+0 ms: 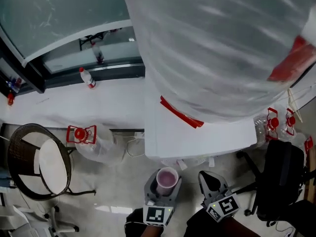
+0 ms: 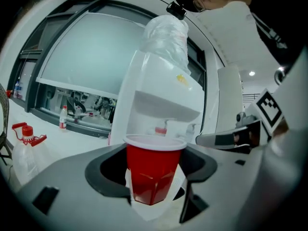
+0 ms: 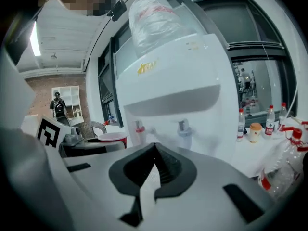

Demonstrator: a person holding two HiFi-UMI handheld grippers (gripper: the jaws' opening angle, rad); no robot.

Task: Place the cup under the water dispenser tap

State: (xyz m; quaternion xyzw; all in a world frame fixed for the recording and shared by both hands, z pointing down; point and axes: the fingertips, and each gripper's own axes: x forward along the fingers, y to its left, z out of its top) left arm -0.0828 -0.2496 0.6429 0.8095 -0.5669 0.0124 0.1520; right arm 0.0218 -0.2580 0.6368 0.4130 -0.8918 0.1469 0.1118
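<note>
A red plastic cup [image 2: 155,166] with a white rim stands upright between the jaws of my left gripper [image 2: 153,186], which is shut on its sides. From above the cup [image 1: 167,179] shows a pale inside, with the left gripper [image 1: 163,187] low in front of the white water dispenser [image 1: 197,130]. The dispenser carries a big clear bottle [image 1: 222,43]. Its red tap [image 2: 161,128] lies just beyond the cup's rim. My right gripper [image 3: 154,150] is shut and holds nothing; it faces the red tap [image 3: 139,129] and the blue tap [image 3: 183,127]. In the head view the right gripper [image 1: 211,182] sits beside the left.
A wicker chair [image 1: 37,162] stands at the left, with a large water jug with a red handle [image 1: 91,139] on the floor next to it. More jugs with red caps [image 1: 274,122] and a black office chair [image 1: 281,177] are at the right. A small bottle [image 1: 87,77] stands on the window ledge.
</note>
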